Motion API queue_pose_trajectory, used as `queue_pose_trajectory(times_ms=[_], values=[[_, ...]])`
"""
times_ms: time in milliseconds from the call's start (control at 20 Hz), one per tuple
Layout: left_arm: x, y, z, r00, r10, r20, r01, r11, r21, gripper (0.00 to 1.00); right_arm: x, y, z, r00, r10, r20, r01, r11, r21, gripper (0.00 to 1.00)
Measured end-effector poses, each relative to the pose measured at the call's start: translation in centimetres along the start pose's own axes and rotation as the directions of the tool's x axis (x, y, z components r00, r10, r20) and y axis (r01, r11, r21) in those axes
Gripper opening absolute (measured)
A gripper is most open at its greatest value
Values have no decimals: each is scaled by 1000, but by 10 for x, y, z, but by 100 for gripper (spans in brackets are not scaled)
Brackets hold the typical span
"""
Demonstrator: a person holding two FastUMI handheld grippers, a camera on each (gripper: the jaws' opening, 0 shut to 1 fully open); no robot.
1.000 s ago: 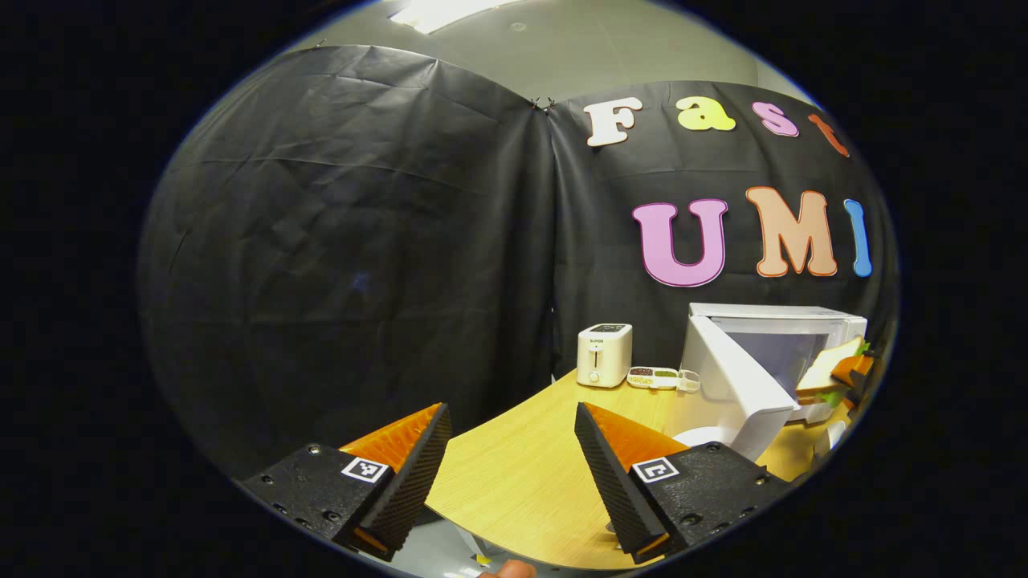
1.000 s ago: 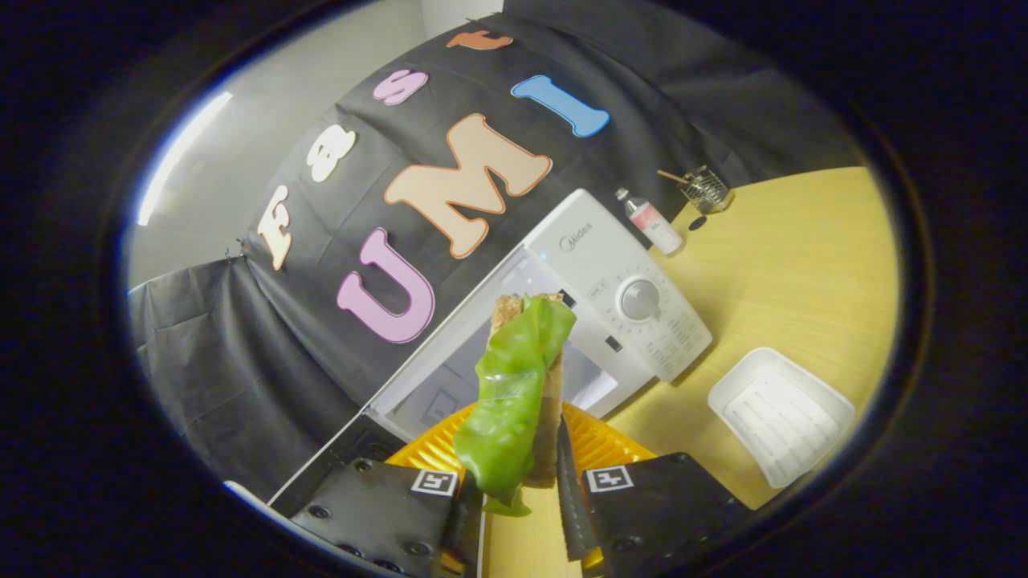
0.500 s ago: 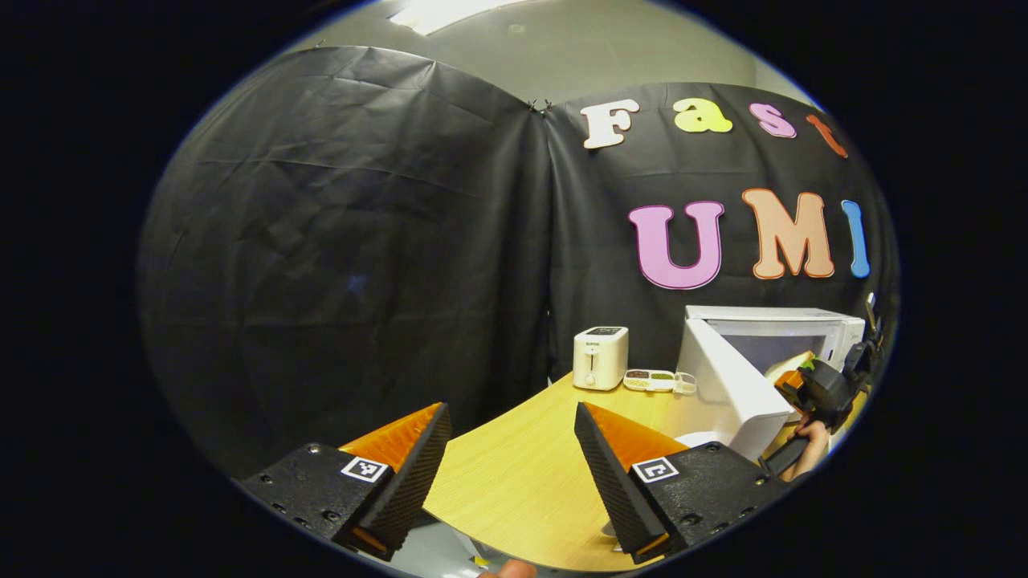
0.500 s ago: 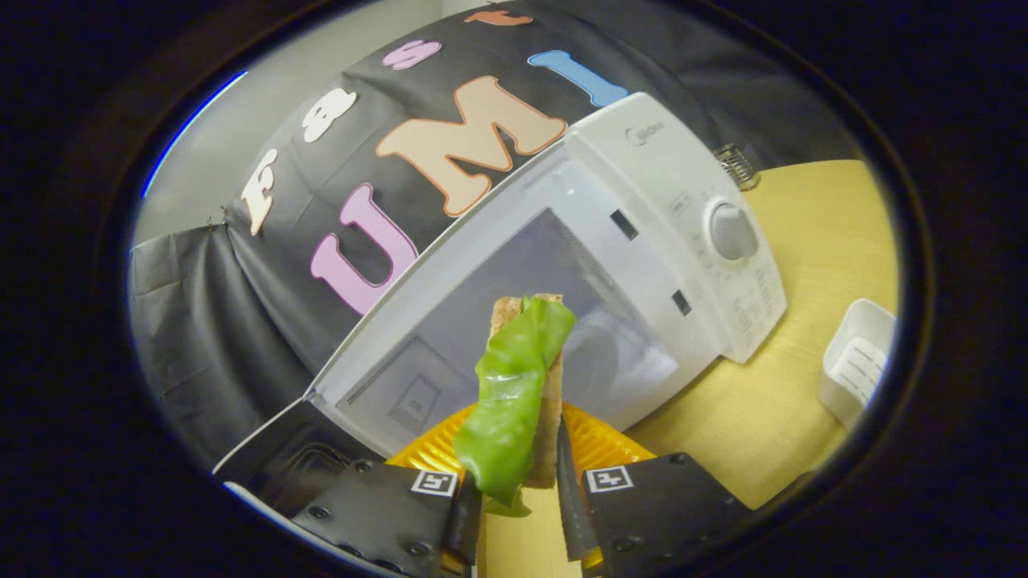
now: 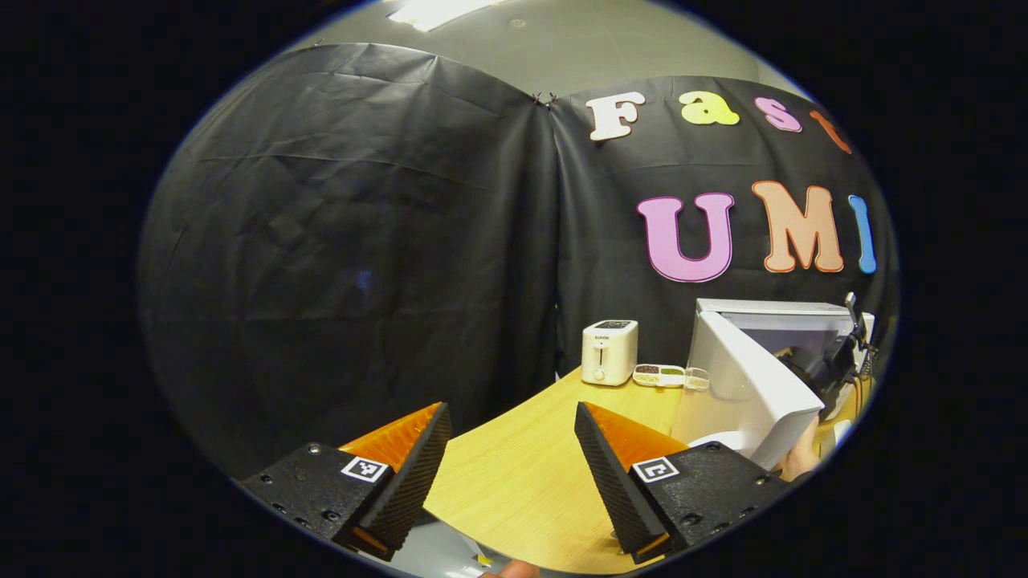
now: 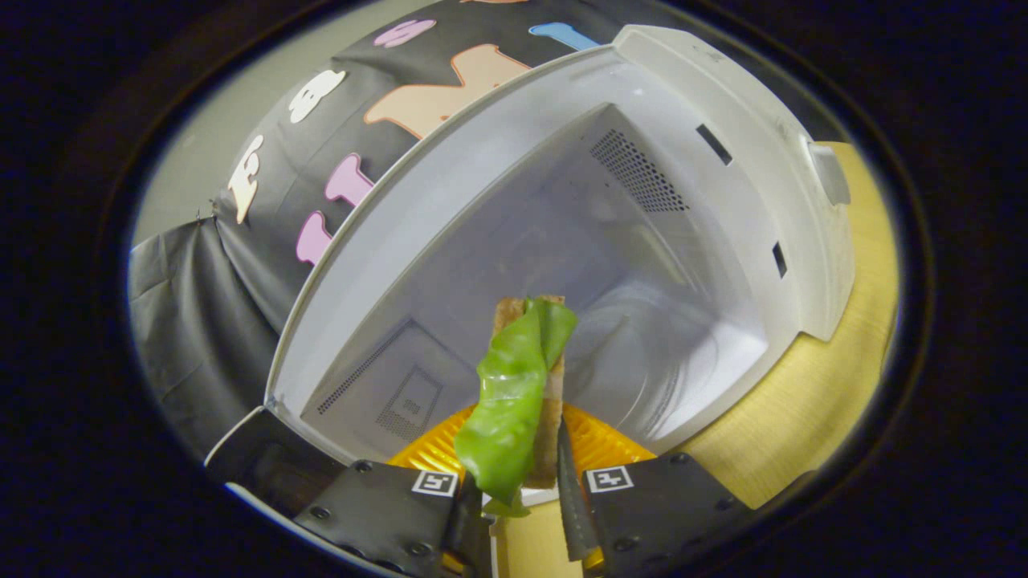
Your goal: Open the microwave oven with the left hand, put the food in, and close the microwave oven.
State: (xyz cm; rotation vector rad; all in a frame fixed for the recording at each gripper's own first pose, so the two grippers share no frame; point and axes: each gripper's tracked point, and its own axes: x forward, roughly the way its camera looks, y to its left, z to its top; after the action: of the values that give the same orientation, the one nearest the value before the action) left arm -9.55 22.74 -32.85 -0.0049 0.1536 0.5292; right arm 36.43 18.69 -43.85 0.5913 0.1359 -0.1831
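Note:
In the right gripper view the white microwave (image 6: 723, 136) stands with its cavity wide open just ahead. My right gripper (image 6: 518, 490) is shut on a sandwich (image 6: 518, 393) with a green lettuce leaf, held on edge at the cavity's mouth. In the left gripper view the microwave (image 5: 771, 309) sits at the far right with its door (image 5: 751, 389) swung open. The right gripper (image 5: 835, 357) reaches into it, a hand (image 5: 799, 457) showing below the door. My left gripper (image 5: 510, 470) hangs open over the near table edge, far from the microwave, nothing between its fingers.
A white toaster (image 5: 609, 352) and a small divided dish (image 5: 662, 375) stand at the back of the wooden table (image 5: 522, 474). The microwave's glass turntable (image 6: 683, 361) lies inside the cavity. The dark door (image 6: 265, 457) hangs at the lower left in the right gripper view.
My right gripper has carried the sandwich forward from in front of the microwave up to the open cavity. The left gripper has barely moved.

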Motion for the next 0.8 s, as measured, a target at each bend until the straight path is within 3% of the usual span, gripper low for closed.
queue_pose_trajectory(times_ms=[50, 100, 150, 200, 300, 500, 550, 600, 650, 750, 800], values=[[0, 2, -3, 1000, 2, -2, -2, 1000, 1, 95, 5, 0, -1, 1000, -3, 2, 3, 1000, -22, 44], [1, 2, -5, 1000, 4, -6, -4, 1000, 1, 95, 7, -2, 0, 1000, -14, 6, 15, 999, -42, 36], [2, 3, -5, 1000, 7, -9, -7, 1000, 2, 95, 10, -5, 2, 1000, -27, 12, 28, 998, -57, 43], [3, 4, -5, 1000, 10, -13, -10, 1000, 5, 95, 14, -10, 3, 999, -48, 17, 49, 996, -75, 36], [3, 4, -7, 1000, 17, -17, -17, 1000, 8, 95, 20, -19, 1, 997, -76, 7, 76, 994, -78, 50], [3, 5, -9, 999, 21, -26, -21, 1000, 8, 95, 26, -32, 7, 993, -114, -3, 113, 989, -99, 55], [3, 5, -8, 999, 21, -25, -21, 1000, 7, 95, 25, -36, 11, 992, -130, 6, 130, 983, -130, 76], [2, 5, -8, 1000, 20, -24, -20, 1000, 7, 95, 26, -39, 14, 991, -136, 18, 137, 976, -167, 82], [2, 4, -8, 1000, 18, -24, -18, 1000, 7, 95, 25, -43, 17, 989, -147, 27, 149, 967, -207, 81], [2, 5, -8, 999, 20, -25, -19, 1000, 7, 95, 20, -45, 23, 989, -139, 44, 145, 952, -268, 91], [2, 4, -9, 999, 19, -26, -19, 1000, 7, 95, 17, -45, 26, 989, -133, 58, 144, 942, -303, 90]])
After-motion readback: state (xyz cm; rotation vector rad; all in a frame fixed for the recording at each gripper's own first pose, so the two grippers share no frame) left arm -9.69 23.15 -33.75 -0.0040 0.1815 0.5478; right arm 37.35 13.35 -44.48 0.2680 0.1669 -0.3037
